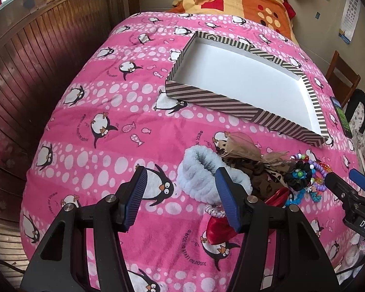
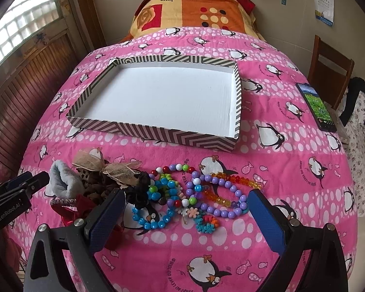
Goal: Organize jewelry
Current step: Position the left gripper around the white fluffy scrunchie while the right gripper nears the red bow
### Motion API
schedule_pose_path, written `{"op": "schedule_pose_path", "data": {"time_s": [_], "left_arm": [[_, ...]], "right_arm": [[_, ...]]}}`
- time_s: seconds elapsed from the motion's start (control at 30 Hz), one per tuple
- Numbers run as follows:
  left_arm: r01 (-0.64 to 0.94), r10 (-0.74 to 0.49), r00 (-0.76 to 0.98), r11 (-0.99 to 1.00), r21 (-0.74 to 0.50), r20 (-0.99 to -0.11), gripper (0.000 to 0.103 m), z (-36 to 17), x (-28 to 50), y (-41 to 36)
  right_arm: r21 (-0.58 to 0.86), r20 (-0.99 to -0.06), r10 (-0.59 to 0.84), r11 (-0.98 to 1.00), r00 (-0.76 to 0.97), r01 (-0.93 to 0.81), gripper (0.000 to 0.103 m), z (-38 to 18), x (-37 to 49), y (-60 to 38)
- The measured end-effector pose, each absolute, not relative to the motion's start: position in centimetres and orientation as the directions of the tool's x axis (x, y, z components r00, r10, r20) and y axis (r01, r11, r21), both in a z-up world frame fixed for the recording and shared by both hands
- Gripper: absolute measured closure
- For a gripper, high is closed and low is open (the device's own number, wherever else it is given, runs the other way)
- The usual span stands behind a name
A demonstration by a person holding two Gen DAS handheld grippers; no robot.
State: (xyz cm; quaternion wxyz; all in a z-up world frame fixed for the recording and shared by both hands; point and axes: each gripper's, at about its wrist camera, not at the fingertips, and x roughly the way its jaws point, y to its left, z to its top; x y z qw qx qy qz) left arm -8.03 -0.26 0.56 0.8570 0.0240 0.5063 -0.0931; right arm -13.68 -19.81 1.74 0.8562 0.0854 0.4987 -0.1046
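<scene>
An empty white box (image 2: 158, 97) with striped walls lies on the pink penguin bedspread; it also shows in the left wrist view (image 1: 243, 82). In front of it is a pile of accessories: a pale blue fluffy scrunchie (image 1: 202, 172) (image 2: 60, 180), a beige ribbon bow (image 2: 104, 165), a black scrunchie (image 2: 138, 189), a red bow (image 1: 219, 228), and several bead bracelets, among them a purple one (image 2: 228, 194) and a blue one (image 2: 148, 216). My left gripper (image 1: 182, 194) is open, its right finger against the blue scrunchie. My right gripper (image 2: 187, 214) is open just above the bracelets.
A phone (image 2: 316, 104) lies at the bed's right edge. A folded orange blanket (image 2: 194, 9) sits at the head of the bed. A wooden chair (image 2: 328, 70) stands to the right, a wood-panelled wall (image 1: 36, 73) to the left.
</scene>
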Motion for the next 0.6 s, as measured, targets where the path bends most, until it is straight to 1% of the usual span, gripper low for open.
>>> {"op": "schedule_pose_path", "data": {"time_s": [0.6], "left_arm": [[0.175,-0.125,0.476,0.983,-0.045,-0.871,0.045,0.4,-7.76,0.1]], "right_arm": [[0.047,-0.878,-0.08,0.967,0.472,0.25,0.003,1.16,-13.22,-19.58]]}}
